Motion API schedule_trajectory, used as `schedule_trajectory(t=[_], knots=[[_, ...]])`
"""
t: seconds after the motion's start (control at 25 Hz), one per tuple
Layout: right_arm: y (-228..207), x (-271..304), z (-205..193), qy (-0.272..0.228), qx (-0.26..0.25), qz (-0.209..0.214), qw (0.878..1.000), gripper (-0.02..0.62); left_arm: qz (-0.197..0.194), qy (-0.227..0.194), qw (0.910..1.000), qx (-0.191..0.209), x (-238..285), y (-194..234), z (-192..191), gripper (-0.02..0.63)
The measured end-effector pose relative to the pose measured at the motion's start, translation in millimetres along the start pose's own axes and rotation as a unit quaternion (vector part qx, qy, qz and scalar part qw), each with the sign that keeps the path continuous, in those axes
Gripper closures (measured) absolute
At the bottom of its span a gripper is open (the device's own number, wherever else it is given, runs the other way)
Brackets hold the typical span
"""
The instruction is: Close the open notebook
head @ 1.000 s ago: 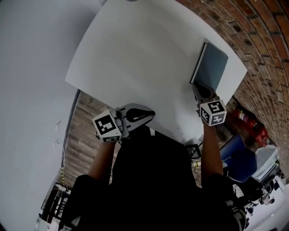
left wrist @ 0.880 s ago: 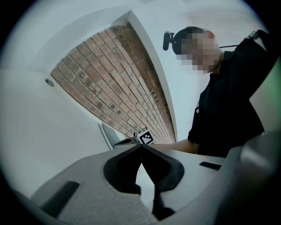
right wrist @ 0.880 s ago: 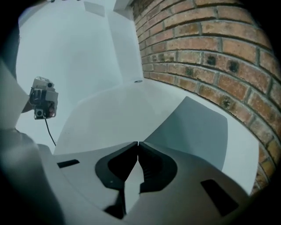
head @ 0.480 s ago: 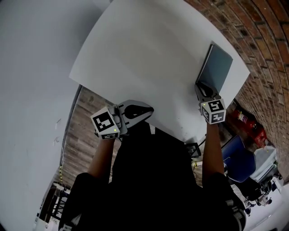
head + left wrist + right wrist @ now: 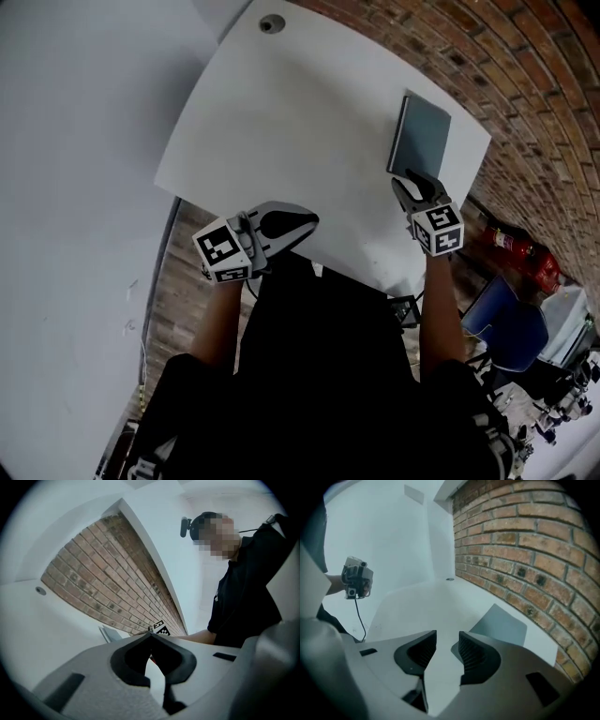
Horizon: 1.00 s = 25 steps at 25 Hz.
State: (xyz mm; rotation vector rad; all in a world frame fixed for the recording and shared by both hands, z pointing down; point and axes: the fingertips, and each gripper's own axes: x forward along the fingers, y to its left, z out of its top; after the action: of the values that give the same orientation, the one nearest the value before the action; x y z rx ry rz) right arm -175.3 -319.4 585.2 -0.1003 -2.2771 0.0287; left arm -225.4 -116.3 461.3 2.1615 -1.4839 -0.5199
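Note:
The grey-blue notebook point(image 5: 420, 136) lies shut and flat on the white table point(image 5: 281, 112), near its right edge by the brick wall. My right gripper point(image 5: 410, 184) hovers just short of the notebook's near edge, not touching it. In the right gripper view that gripper point(image 5: 447, 637) has its jaws opening with nothing between them, and the notebook point(image 5: 499, 626) lies ahead to the right. My left gripper point(image 5: 309, 223) is shut and empty, held level over the table's near edge. Seen from the left gripper point(image 5: 151, 634), the notebook point(image 5: 108, 633) is small and far off.
A round cable hole point(image 5: 271, 23) sits at the table's far end. The brick wall point(image 5: 534, 84) runs along the right side. Below the table's right corner are a red fire extinguisher point(image 5: 511, 246) and a blue chair point(image 5: 506, 328). A person point(image 5: 243, 588) in black shows in the left gripper view.
The right gripper let go of the notebook's near corner, its jaws spread apart and it lifted back. The notebook now lies flat. The left gripper rose a little.

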Motion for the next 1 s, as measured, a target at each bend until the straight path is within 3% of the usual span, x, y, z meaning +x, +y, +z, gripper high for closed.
schedule_trajectory(t=[0.24,0.36,0.52,0.72,0.84,1.0], knots=[[2.9,-95.4,58.4,-0.139,0.018,-0.024,0.99,0.453,-0.018,-0.002,0.9983,0.056,6.3,-16.8,37.3,0.589],[16.2,-156.5,82.3,-0.232,0.033,-0.012,0.972,0.495,-0.025,0.003,0.9951,0.095,16.0,-41.2,49.1,0.589],[41.4,-241.6,94.4,-0.349,0.042,0.015,0.936,0.545,-0.038,0.026,0.9887,0.142,27.0,-84.6,57.1,0.589],[80.1,-332.5,64.6,-0.416,0.018,0.026,0.909,0.588,-0.038,0.018,0.9805,0.192,27.4,-150.7,64.2,0.589],[108.3,-375.4,28.0,-0.436,0.016,0.031,0.899,0.589,-0.026,0.022,0.9759,0.215,22.0,-183.4,51.0,0.589],[138.5,-414.6,-25.9,-0.446,0.026,0.024,0.894,0.589,-0.03,0.028,0.9758,0.215,22.2,-224.2,25.6,0.589]])
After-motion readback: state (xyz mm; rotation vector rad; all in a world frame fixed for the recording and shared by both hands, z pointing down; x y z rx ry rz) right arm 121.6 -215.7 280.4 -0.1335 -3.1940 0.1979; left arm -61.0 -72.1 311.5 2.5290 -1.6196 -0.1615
